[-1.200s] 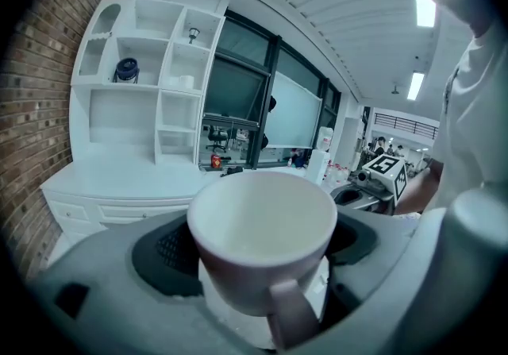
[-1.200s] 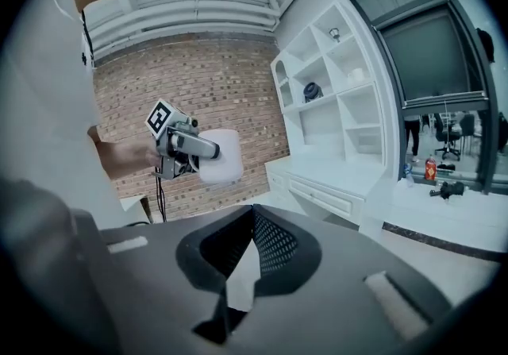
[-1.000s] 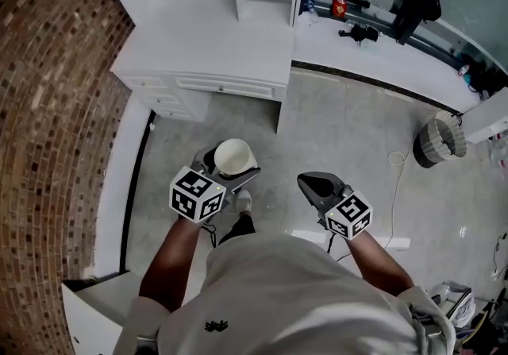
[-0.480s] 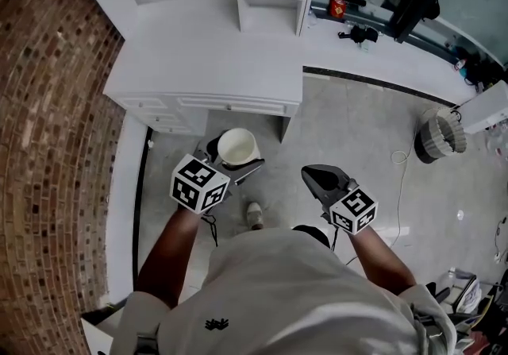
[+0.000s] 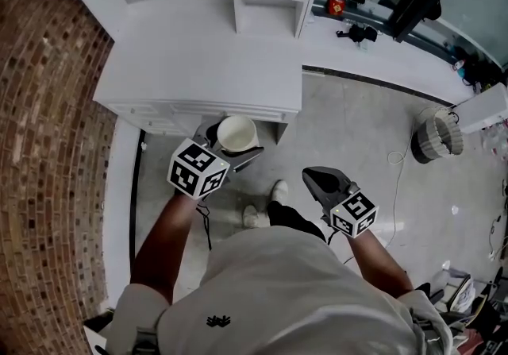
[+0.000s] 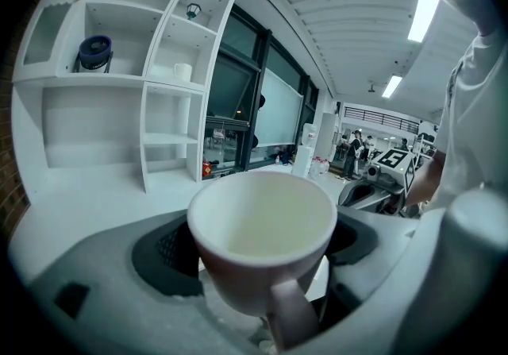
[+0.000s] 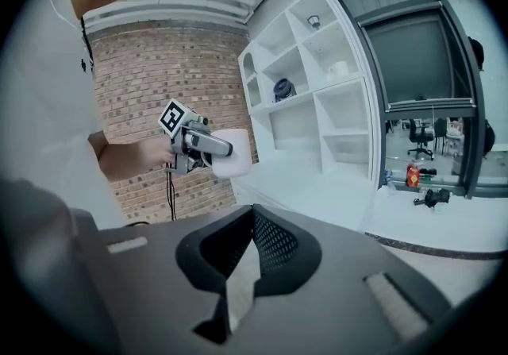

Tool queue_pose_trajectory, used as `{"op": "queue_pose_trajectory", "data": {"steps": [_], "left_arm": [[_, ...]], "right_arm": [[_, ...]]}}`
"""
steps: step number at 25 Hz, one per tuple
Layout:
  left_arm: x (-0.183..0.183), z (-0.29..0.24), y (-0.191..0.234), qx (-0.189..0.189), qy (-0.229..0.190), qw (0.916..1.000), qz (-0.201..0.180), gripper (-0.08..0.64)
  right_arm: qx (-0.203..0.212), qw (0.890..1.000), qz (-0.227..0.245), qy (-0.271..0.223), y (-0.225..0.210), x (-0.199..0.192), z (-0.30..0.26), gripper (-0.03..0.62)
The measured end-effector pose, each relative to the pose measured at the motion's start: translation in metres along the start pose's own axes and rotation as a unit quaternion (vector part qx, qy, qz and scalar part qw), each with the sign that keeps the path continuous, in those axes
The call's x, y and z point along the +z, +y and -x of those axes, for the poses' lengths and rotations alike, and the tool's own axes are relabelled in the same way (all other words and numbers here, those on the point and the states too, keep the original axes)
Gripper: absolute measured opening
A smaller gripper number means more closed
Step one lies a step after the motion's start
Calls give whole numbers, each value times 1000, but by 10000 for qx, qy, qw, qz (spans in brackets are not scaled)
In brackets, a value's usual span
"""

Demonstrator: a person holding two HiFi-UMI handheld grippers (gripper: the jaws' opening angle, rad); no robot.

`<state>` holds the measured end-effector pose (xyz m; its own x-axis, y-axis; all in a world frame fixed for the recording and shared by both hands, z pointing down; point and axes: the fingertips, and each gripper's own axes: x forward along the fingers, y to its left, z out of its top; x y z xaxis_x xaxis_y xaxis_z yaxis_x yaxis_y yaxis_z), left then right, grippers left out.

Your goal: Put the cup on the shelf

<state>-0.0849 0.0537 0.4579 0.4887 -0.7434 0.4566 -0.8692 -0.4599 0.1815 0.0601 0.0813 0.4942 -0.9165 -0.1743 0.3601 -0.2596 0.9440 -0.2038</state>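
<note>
Left gripper (image 5: 232, 145): clamping the cup (image 6: 262, 226) by its sides, jaws standing wide around the wall, pads pressing on it.
Cup: sitting upright between the left jaws, mouth facing up, handle (image 6: 290, 318) pointing back toward the wrist; looking empty inside; not yet on the shelf (image 6: 103, 79).
Right gripper (image 7: 252, 214): hanging off to the right of the left one, jaws pressed together, nothing between them.
Shelf: standing ahead of and above the left gripper, beyond the desk (image 5: 198, 59); showing open bays on several levels.
Already shelved: blue object (image 6: 95, 53) sitting ahead and high to the left; mug (image 6: 183, 71) sitting one bay to its right.
Step in hand: judging it as bringing the cup up to the shelf, with placing not yet done.
Doing it well: picking a bare bay, such as the wide one below the blue object or a narrow one under the mug; raising the cup above that board's front edge before pushing in; holding the mouth level throughout; aiming between the dividers, not at them; setting the base flat and well inside before letting go; spreading the jaws fully, then backing straight out to avoid catching the handle.
Risk: clipping a divider or the board's lip with the wide jaws, tipping the cup on release.
</note>
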Motion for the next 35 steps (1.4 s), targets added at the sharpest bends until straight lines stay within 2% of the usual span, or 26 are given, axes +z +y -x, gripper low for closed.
{"op": "queue_pose_trajectory", "data": {"steps": [12, 22, 25, 35], "left_arm": [[77, -74, 55, 179, -11, 9997, -137, 430], [131, -133, 110, 281, -118, 9994, -166, 430], [149, -147, 136, 248, -104, 9992, -284, 430], [208, -199, 226, -12, -43, 9981, -610, 430]], "right_arm": [[153, 9996, 108, -191, -103, 42, -17, 11], [124, 9999, -2, -87, -162, 40, -27, 11], [-5, 10000, -24, -87, -177, 45, -37, 11], [-801, 9959, -217, -364, -232, 85, -67, 11]]}}
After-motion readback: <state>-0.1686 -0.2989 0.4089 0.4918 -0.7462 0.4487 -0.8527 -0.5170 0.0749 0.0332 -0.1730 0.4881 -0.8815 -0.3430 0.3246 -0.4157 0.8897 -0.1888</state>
